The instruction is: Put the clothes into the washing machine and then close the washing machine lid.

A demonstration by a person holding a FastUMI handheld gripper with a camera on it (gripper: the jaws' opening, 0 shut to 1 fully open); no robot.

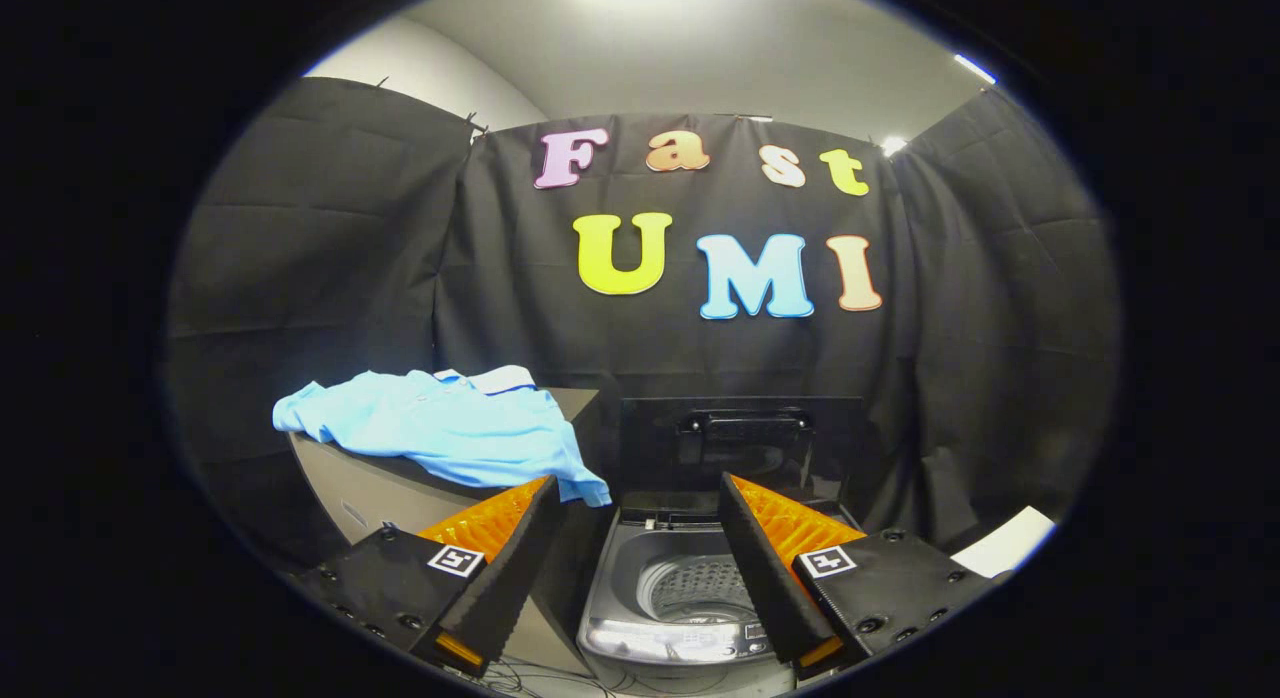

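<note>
Gripper view, tongs: the gripper [635, 498] hangs with its fingers spread wide and nothing between them; a ready stance, I'd say, for a soft, bulky grab.

Gripper view, clothes: a light blue polo shirt [450, 428] lies crumpled at ten o'clock from the fingers, draped over the top of a dark box-like stand [370, 483]; its hem spills off the stand's near corner, just beyond the left fingertip; that loose hem looks the easiest bite.

Gripper view, washer: a top-loading washing machine [680, 618] sits at six o'clock, seen between and below the fingers; the perforated drum [700, 583] is bare, so nothing is loaded yet.

Gripper view, lid: the lid [740, 443] stands upright at twelve o'clock behind the opening, handle facing us; left up so the shirt can drop straight in; closing it comes last.

Gripper view, next move: swing to ten o'clock and pinch the shirt; the risk is fabric trailing over the machine's rim.
</note>
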